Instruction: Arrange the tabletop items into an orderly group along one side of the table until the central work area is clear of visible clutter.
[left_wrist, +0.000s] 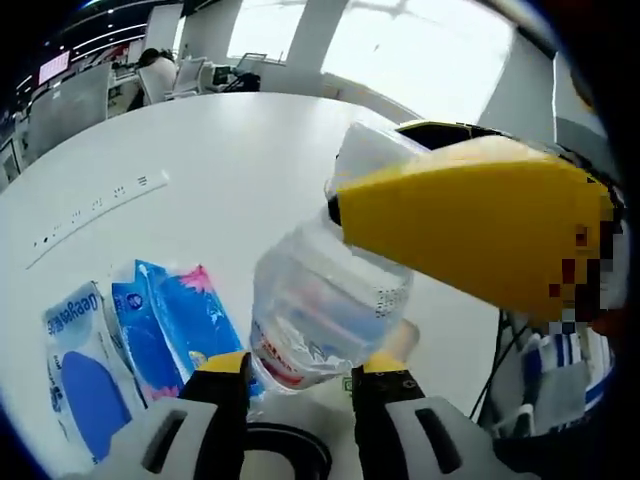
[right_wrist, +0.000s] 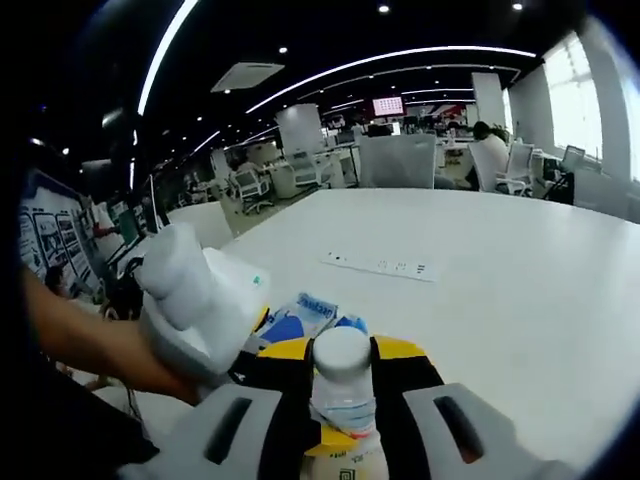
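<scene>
In the left gripper view, the left gripper (left_wrist: 298, 368) has its yellow-tipped jaws closed on the lower end of a clear bottle (left_wrist: 325, 305), which lies tilted away from the camera above the white table (left_wrist: 200, 150). The right gripper (left_wrist: 470, 225), big and yellow, comes in from the right and its jaws sit at the bottle's capped end. Just left of the bottle, flat on the table, lie a blue-and-pink packet (left_wrist: 170, 320) and a white-and-blue packet (left_wrist: 80, 370), side by side. A white power strip (left_wrist: 95, 208) lies farther off. In the right gripper view, the right gripper (right_wrist: 340, 400) has its jaws narrowed around the bottle's neck, the white cap (right_wrist: 341, 352) standing between them. The left gripper (right_wrist: 195, 295) shows as a white body at the left, with a forearm (right_wrist: 90, 345) behind it. The packets (right_wrist: 300, 318) peek out beyond the cap, and the power strip (right_wrist: 380, 266) lies mid-table.
</scene>
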